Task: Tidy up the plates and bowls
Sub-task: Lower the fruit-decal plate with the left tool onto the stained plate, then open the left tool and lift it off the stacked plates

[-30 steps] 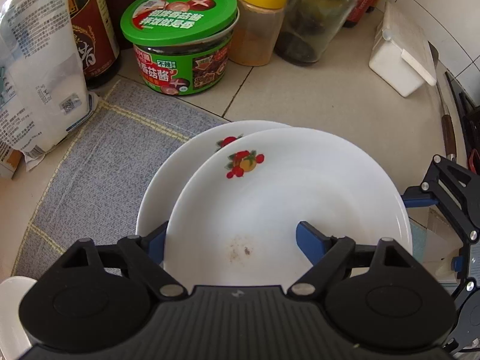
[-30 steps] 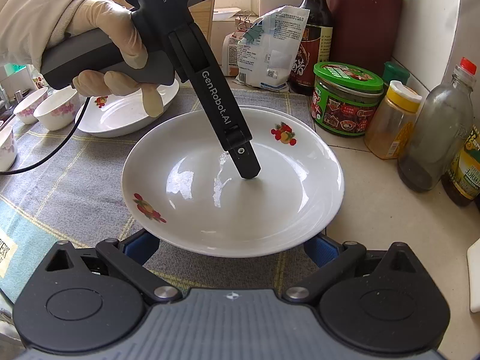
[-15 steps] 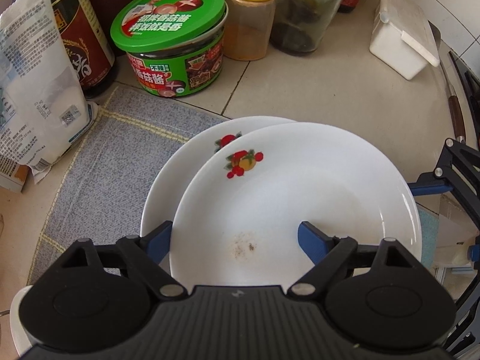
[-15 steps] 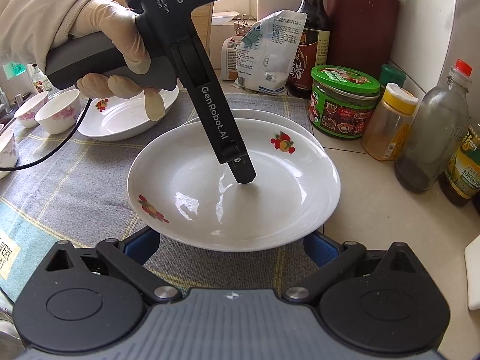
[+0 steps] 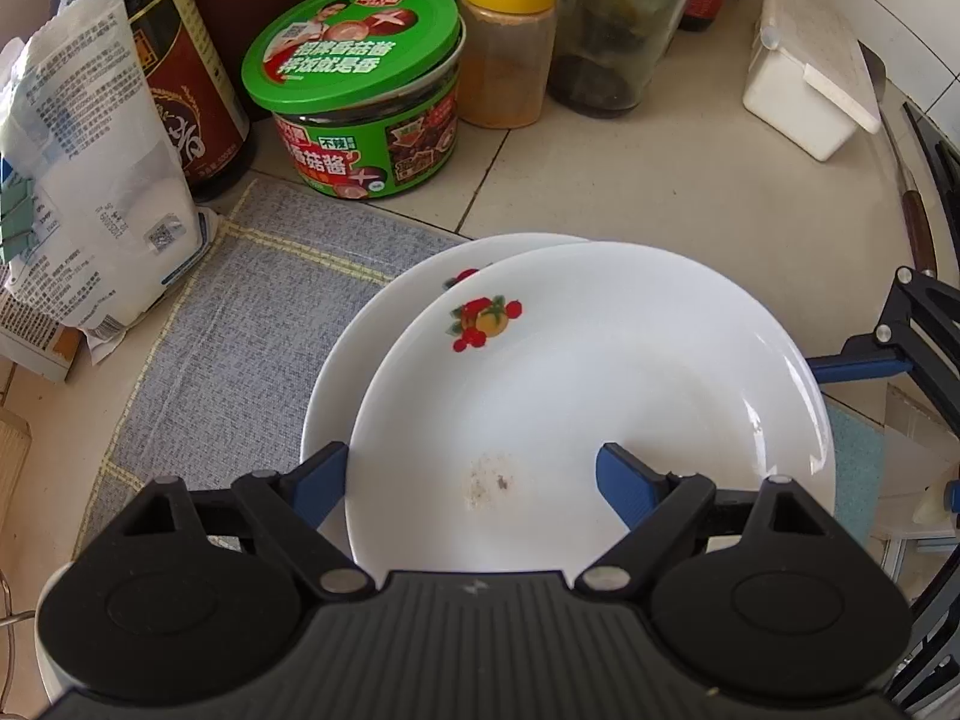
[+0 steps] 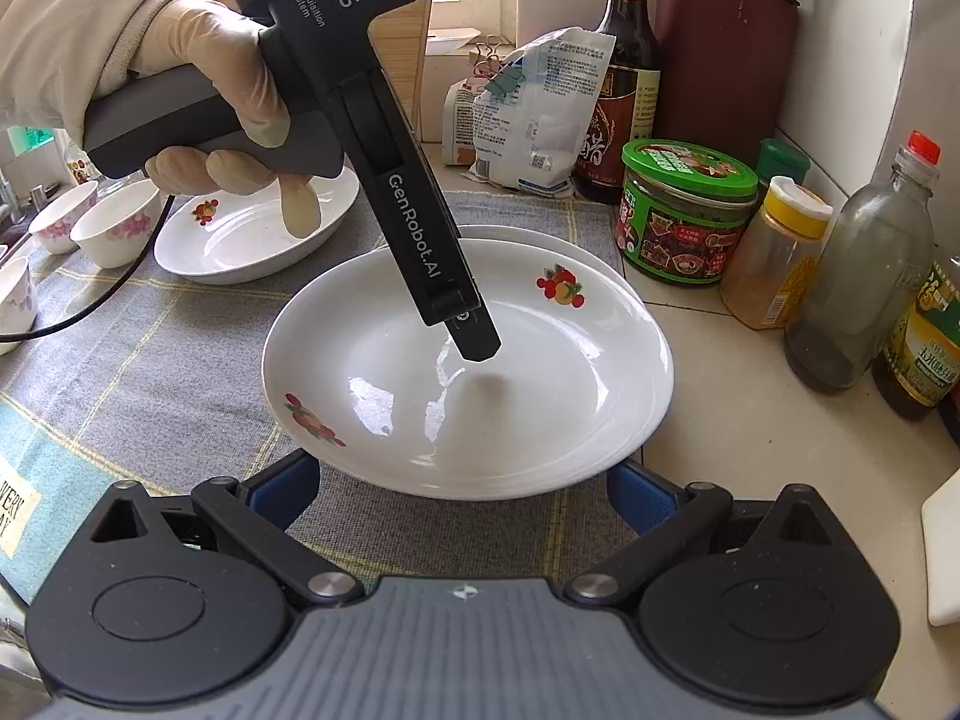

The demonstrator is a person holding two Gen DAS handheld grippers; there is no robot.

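Observation:
Two white plates with fruit prints sit on the grey cloth. The top plate lies off-centre on the lower plate, whose far rim shows behind it. My left gripper points steeply down and is open. It straddles the top plate's rim, with one finger inside the bowl of the plate and the other outside it. My right gripper is open, its blue fingers wide apart under the plate's near rim. One right finger shows beside the plate in the left wrist view.
A third plate and small flowered bowls stand at the left on the cloth. A green-lidded jar, spice jar, glass bottle, sauce bottle, white bag and white box crowd the back.
The top plate has settled a little lower and toward the right wrist camera, uncovering the far rim of the plate beneath. Both hands have stayed put.

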